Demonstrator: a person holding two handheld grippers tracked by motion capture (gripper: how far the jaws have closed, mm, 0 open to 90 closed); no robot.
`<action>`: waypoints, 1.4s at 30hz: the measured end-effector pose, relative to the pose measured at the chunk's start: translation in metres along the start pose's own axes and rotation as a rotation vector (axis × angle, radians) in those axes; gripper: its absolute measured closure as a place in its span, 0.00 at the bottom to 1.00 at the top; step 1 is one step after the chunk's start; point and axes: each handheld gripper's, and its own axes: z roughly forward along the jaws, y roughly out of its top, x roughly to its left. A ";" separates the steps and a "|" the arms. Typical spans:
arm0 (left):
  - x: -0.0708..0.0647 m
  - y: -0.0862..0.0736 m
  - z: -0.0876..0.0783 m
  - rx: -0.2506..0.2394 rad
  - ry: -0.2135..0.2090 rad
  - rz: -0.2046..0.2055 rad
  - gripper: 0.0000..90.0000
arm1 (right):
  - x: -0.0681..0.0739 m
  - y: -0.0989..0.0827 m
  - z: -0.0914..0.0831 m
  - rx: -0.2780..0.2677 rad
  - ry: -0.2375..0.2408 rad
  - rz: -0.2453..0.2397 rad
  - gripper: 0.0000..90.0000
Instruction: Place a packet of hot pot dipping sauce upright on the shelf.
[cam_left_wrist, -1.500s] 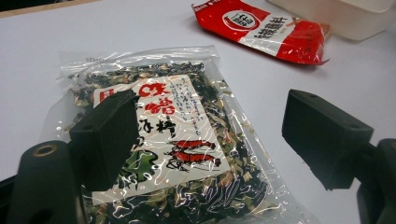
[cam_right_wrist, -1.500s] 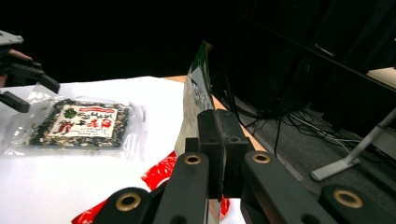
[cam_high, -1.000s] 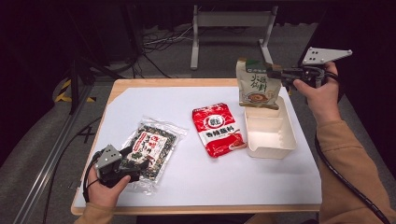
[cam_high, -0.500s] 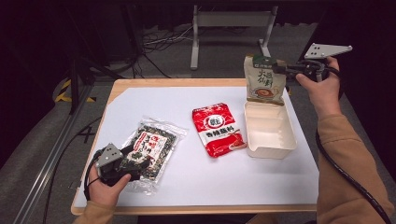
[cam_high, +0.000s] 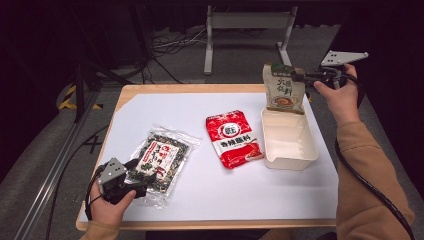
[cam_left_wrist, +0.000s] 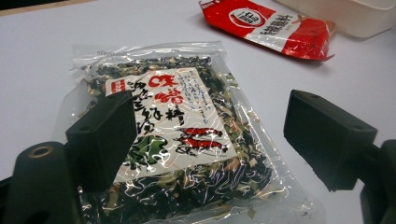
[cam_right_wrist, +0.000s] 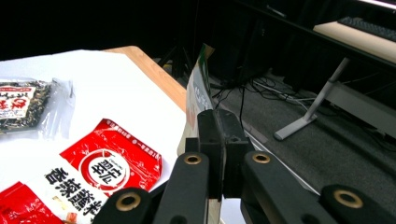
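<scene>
White tabletop (cam_high: 200, 115) — right gripper (cam_high: 304, 76) clamps tan pouch (cam_high: 283, 90); left gripper (cam_left_wrist: 205, 135) wide over seaweed packet (cam_left_wrist: 177, 135).

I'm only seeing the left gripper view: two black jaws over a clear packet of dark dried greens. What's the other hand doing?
Observer: The right gripper is shut on a tan printed pouch, holding it upright in the air.
Operator: Above what?
Observer: Above the far end of the cream rectangular plastic tub, which has nothing in it.
Operator: And that red sachet?
Observer: The red and white sachet lies flat just left of the tub.
</scene>
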 end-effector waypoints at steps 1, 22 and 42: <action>0.000 -0.001 0.000 0.005 0.001 0.005 0.20 | 0.000 -0.001 0.001 0.003 0.000 -0.001 0.99; 0.001 -0.003 0.000 0.019 0.009 -0.002 0.20 | -0.012 -0.026 0.020 0.028 -0.011 0.044 0.99; 0.000 0.001 0.007 0.024 -0.006 0.024 0.20 | -0.004 -0.047 0.027 0.043 0.019 0.090 0.98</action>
